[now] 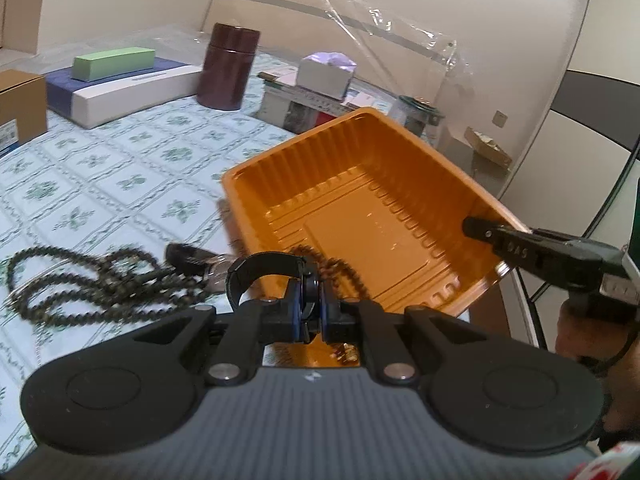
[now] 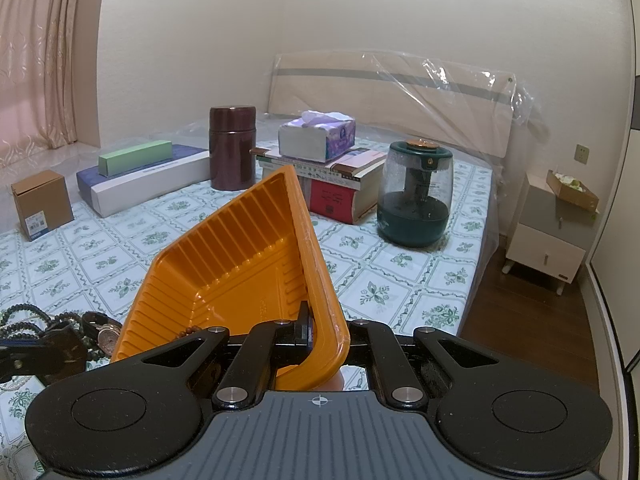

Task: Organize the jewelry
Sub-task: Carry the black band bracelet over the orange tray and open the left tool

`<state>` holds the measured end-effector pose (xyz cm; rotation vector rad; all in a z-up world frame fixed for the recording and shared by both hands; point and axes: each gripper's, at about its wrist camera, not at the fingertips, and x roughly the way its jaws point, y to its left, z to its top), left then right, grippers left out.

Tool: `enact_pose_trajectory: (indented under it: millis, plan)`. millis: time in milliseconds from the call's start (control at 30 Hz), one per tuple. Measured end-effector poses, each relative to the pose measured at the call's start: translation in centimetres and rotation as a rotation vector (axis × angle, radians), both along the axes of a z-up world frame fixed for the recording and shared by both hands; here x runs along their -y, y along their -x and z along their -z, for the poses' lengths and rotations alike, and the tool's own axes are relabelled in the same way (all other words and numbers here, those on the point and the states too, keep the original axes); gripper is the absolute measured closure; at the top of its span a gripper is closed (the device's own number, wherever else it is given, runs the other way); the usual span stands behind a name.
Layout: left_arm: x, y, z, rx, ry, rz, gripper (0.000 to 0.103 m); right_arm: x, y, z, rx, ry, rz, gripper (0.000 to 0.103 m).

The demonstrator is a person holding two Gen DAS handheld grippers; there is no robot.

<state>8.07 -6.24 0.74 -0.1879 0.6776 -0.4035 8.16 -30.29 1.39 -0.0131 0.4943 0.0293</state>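
Note:
An orange plastic tray is held tilted above the bed's near right part. My right gripper is shut on the tray's rim; it shows in the left wrist view at the tray's right edge. My left gripper is shut on a black watch strap at the tray's near edge. A beaded string hangs over the tray's rim beside it. More dark bead necklaces and a watch lie on the bed to the left.
On the floral bedsheet stand a maroon canister, a green box on a long white box, a cardboard box, books with a tissue pack and a green humidifier. A nightstand stands at the right.

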Motion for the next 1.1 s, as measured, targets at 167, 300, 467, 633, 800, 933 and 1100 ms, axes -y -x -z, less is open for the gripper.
enact_pose_trajectory:
  millis: [167,300,467,633,800,933,1100]
  plan:
    - [1.3,-0.7,0.2,-0.005,0.015,0.034,0.095,0.0,0.0,0.0,-0.001,0.0,0.0,0.096]
    - [2.3,-1.0,0.4,-0.01,0.025,0.061,0.095,0.0,0.0,0.0,-0.001,-0.001,0.001,0.096]
    - [3.3,-1.2,0.9,-0.021,0.023,0.086,0.095,0.0,0.0,0.0,-0.001,-0.001,0.001,0.096]
    - [3.7,-1.4,1.3,-0.031,0.018,0.097,0.095,0.0,0.0,0.2,-0.002,-0.004,0.003,0.096]
    - [3.9,-1.5,1.6,-0.034,0.016,0.103,0.095,0.0,0.0,0.2,-0.002,-0.004,0.003,0.096]
    - [4.1,-1.6,1.5,-0.02,0.011,0.104,0.094,0.1,0.0,0.2,-0.002,-0.004,0.002,0.096]
    - [3.6,-1.3,1.2,-0.009,0.008,0.09,0.094,0.0,0.1,0.3,-0.002,-0.006,-0.001,0.095]
